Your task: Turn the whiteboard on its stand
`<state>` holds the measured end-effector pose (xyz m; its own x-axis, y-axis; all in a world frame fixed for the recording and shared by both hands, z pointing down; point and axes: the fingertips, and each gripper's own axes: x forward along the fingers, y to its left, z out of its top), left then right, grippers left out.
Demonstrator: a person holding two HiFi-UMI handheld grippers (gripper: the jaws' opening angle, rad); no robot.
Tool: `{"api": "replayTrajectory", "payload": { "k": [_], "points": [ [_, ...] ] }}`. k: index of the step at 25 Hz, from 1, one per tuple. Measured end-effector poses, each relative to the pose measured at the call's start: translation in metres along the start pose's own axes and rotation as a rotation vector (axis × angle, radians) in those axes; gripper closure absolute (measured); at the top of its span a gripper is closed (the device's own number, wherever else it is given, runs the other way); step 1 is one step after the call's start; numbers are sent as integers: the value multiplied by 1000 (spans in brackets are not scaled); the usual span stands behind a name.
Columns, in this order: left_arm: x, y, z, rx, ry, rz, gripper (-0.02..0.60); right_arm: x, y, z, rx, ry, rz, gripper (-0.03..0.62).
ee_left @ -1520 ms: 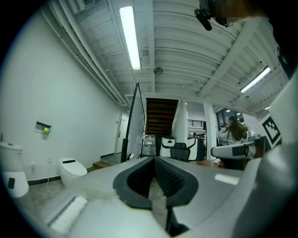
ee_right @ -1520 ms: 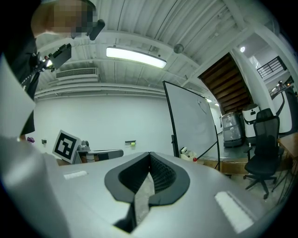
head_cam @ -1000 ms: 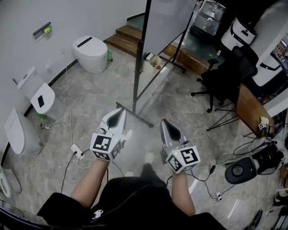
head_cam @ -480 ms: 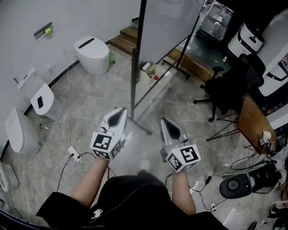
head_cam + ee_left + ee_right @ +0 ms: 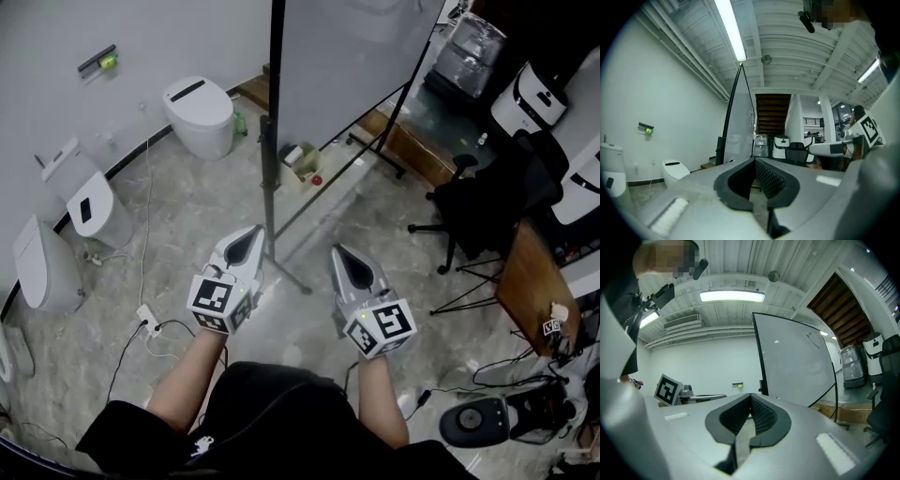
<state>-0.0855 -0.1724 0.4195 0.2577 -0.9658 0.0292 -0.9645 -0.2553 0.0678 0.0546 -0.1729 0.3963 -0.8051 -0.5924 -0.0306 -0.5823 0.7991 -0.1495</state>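
Since the earlier frames the whiteboard (image 5: 352,66) has grown larger in the head view and its stand (image 5: 269,178) has drawn nearer to both grippers, so the person has walked up to it. The board stands upright on the stone floor (image 5: 178,216), between the toilet (image 5: 199,114) by the wall and the office chair (image 5: 478,202). The stand's foot runs just ahead of the grippers. The left gripper (image 5: 251,231) and the right gripper (image 5: 339,253) point level toward the board, each with its jaws clenched on nothing. Neither touches the frame or the post. I judge the turning not yet begun. What is left is reaching the board's edge, taking hold and swinging it round.
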Motion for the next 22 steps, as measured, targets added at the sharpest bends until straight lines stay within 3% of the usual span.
{"api": "replayTrajectory", "payload": {
  "k": [10,22],
  "points": [
    [37,5,-11,8,22,62,577,18,-43,0,27,-5,48,585],
    [67,24,-1,21,23,21,576,46,-56,10,27,-13,9,586]
  ]
}}
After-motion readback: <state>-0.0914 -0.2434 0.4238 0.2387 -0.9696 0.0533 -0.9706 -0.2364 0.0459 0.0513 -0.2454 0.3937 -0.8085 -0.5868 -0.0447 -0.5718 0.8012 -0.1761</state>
